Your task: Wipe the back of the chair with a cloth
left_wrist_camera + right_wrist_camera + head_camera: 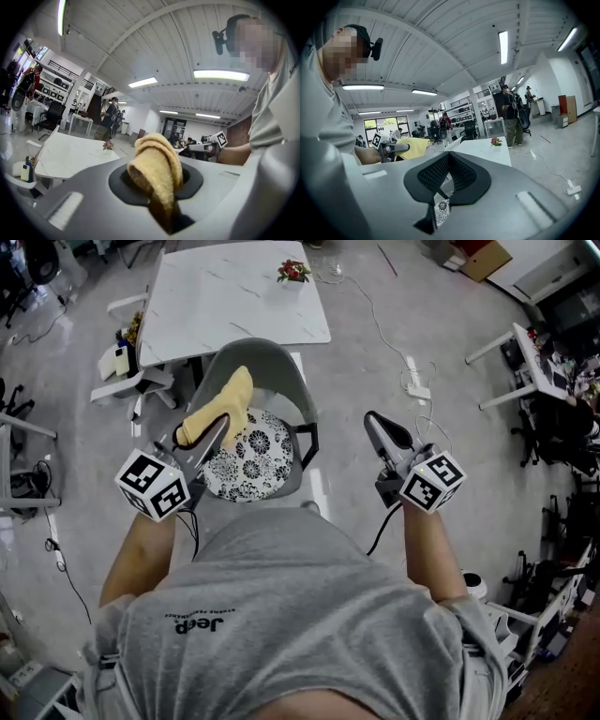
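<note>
Over the left side of the chair (274, 367), our left tool (216, 427) pinches the cloth (225, 399) between its jaws. This cloth is yellow and thick, with a soft looped surface like a towel. It is folded into a rounded bundle, and its free end stands out past the jaw tips. From the head view it lies above the place where the seat meets the back. We cannot tell if it touches the chair.

We see that the chair has a smooth grey shell with a curved back. On its seat rests a round cushion (253, 457), white with a black flower pattern. Its left edge goes under the left tool in the head view.

Our right tool (375, 426) is to the right of the chair and apart from it. Its black ribbed pads are pressed together at the tips and nothing is between them. Each tool carries a white cube with black square markers.

Beyond the chair stands a white worktop (234, 296) with a marble-like pattern and a flat square shape. Near its far edge sits a small bunch of red flowers (293, 271). On the grey floor at the right lies a white power strip (417, 388) with a thin cable.
</note>
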